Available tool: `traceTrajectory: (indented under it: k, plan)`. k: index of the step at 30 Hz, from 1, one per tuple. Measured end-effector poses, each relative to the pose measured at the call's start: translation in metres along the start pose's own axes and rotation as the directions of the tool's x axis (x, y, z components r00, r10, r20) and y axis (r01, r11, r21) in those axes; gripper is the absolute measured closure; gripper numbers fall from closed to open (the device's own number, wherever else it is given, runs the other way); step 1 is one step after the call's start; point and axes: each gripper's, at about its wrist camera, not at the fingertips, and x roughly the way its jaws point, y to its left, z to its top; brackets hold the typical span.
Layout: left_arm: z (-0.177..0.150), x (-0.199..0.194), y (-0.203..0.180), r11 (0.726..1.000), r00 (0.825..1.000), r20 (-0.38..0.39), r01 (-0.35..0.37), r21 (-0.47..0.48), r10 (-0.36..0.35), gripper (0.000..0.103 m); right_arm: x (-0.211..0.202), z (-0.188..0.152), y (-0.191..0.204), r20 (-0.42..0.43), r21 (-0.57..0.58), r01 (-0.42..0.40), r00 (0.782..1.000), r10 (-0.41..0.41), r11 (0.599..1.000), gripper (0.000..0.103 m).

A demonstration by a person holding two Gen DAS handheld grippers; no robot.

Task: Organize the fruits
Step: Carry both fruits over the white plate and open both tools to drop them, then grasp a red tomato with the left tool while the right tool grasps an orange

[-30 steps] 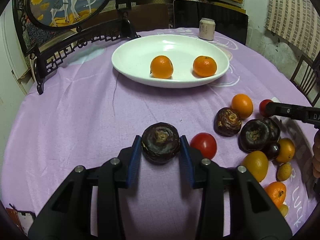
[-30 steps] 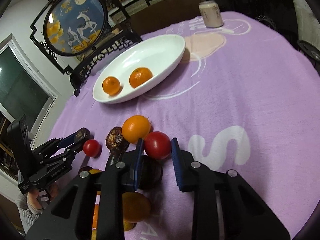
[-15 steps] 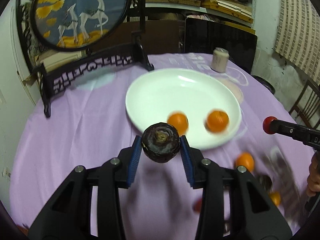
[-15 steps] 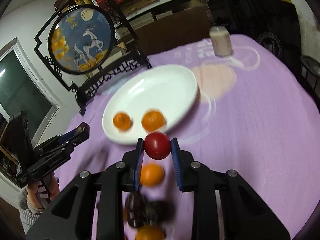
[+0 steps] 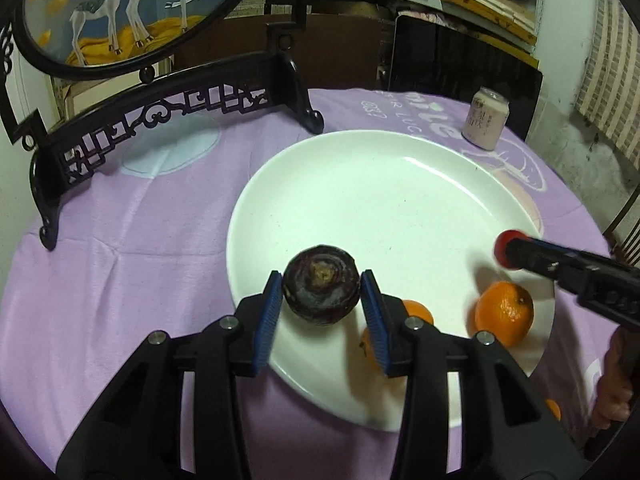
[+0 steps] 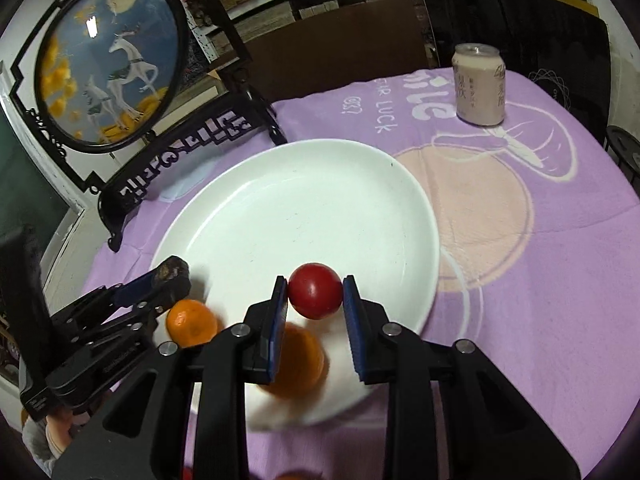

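While the dark, wrinkled fruit [image 5: 320,289] sits pinched between the blue pads of my left gripper [image 5: 321,307], I hold it above the near-left rim of the white plate [image 5: 360,208], clear of the plate's surface. My right gripper [image 6: 315,305] is clamped on a small red fruit [image 6: 315,290], which hangs over the near part of the same plate. Two oranges lie in the plate by its near edge: in the left wrist view one orange [image 5: 504,313] rests toward the near-right rim, and the other orange [image 5: 416,312] is partly hidden behind my left gripper's right finger. The plate stands on a purple tablecloth [image 5: 120,248] with pale lettering and drawings. Toward the far-right edge of the table stands a pale drink can [image 5: 485,123], upright and well apart from the plate. Along the far-left edge stands a dark carved wooden stand [image 5: 160,108] holding a round deer picture [image 6: 108,76].
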Motion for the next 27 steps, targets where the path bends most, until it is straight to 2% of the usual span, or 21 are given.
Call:
traceTrajectory:
  k: [2, 7, 15, 19, 21, 23, 25, 27]
  plan:
    - [0.001, -0.001, 0.001, 1.000, 1.000, 0.007, 0.012, -0.004, -0.012, 0.042, 0.008, -0.001, -0.001, -0.019, -0.009, 0.004, 1.000, -0.004, 1.000, 0.073]
    - [0.000, -0.003, 0.000, 1.000, 1.000, 0.012, 0.011, 0.001, -0.011, 0.042, 0.011, -0.002, -0.003, -0.025, 0.005, -0.007, 1.000, 0.007, 1.000, 0.073]
    - [-0.008, -0.028, -0.004, 0.999, 0.999, 0.036, -0.029, 0.019, 0.029, 0.042, -0.029, -0.008, 0.009, 0.024, -0.019, -0.026, 0.999, 0.026, 0.999, 0.073]
    - [-0.029, -0.054, -0.011, 0.998, 0.997, 0.062, -0.044, 0.053, 0.041, 0.035, -0.056, -0.025, 0.018, 0.049, -0.043, -0.047, 0.998, 0.049, 0.998, 0.072]
    - [-0.044, -0.065, -0.014, 0.997, 0.998, 0.056, -0.042, 0.065, 0.038, 0.035, -0.068, -0.035, 0.020, 0.059, -0.049, -0.055, 0.997, 0.058, 0.997, 0.072]
    - [-0.061, -0.080, -0.019, 0.997, 0.998, 0.058, -0.034, 0.075, 0.030, 0.034, -0.078, -0.046, 0.022, 0.065, -0.053, -0.059, 0.996, 0.062, 0.997, 0.066]
    - [-0.073, -0.092, -0.024, 0.996, 0.997, 0.068, -0.028, 0.086, 0.022, 0.029, -0.091, -0.062, 0.022, 0.083, -0.058, -0.057, 0.995, 0.061, 0.997, 0.054]
    - [-0.086, -0.105, -0.032, 0.993, 0.996, 0.083, -0.028, 0.112, 0.019, 0.024, -0.105, -0.078, 0.021, 0.109, -0.065, -0.040, 0.993, 0.047, 0.997, 0.051]
